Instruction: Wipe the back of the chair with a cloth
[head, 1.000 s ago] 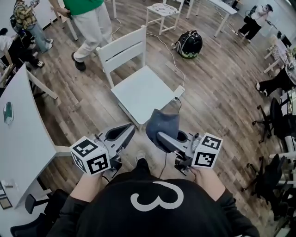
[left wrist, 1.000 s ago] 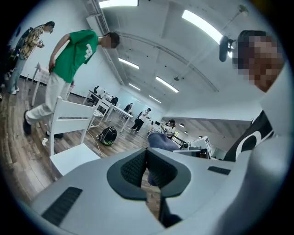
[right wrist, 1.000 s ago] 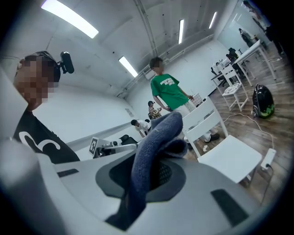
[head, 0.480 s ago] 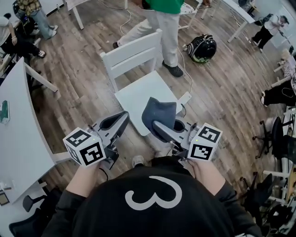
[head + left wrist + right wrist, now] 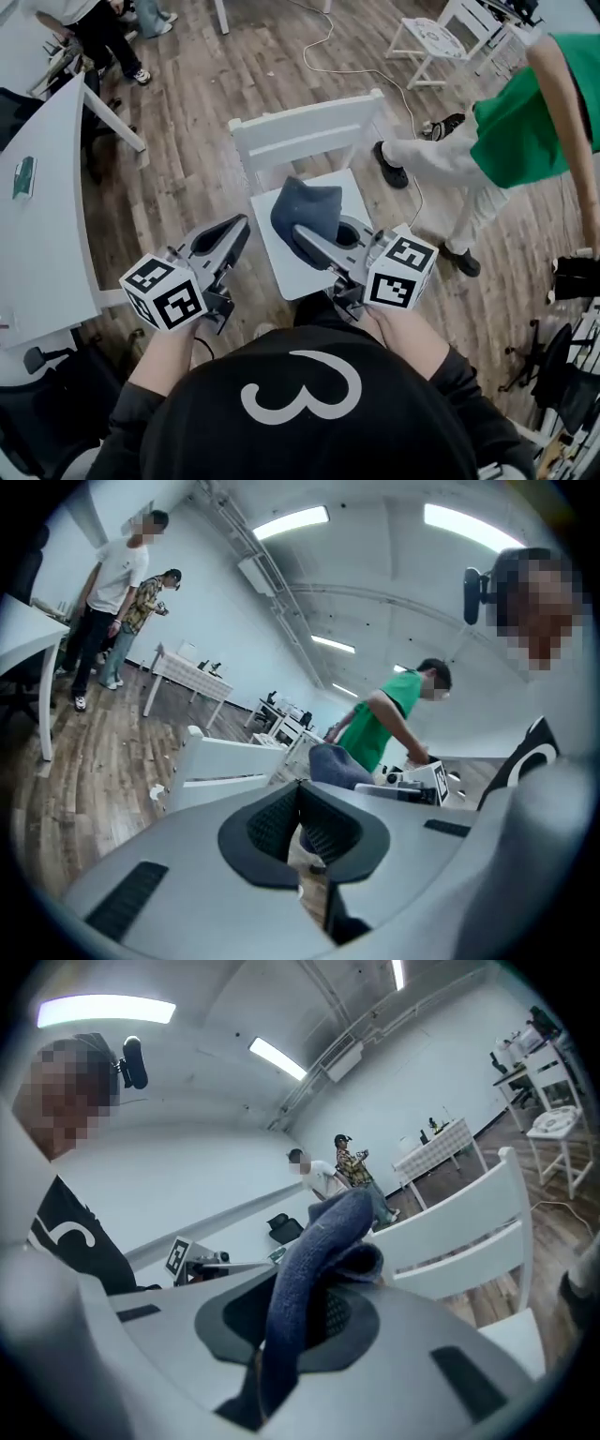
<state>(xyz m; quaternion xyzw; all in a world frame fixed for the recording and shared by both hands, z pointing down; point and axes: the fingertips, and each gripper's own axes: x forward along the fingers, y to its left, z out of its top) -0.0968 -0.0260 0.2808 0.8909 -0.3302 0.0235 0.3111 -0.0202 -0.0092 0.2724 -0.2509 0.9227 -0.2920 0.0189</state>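
Note:
A white wooden chair (image 5: 309, 141) stands in front of me, its slatted back (image 5: 469, 1232) on the far side of the seat (image 5: 352, 197). My right gripper (image 5: 302, 232) hovers over the seat, shut on a dark blue cloth (image 5: 305, 211) that bunches up between its jaws (image 5: 314, 1269). My left gripper (image 5: 234, 228) hangs left of the seat over the floor, shut with nothing in it. From the left gripper view the chair (image 5: 220, 761) and the cloth (image 5: 337, 766) lie ahead, the cloth to the right.
A person in a green shirt (image 5: 525, 122) bends close to the chair's right. A white table (image 5: 37, 234) runs along my left. Another white chair (image 5: 431, 37) and a cable (image 5: 375, 75) sit further back. More people stand at the far left (image 5: 103, 28).
The chair now sits straight ahead and closer, with the right gripper and cloth over its seat. The person in green has moved from behind the chair to its right.

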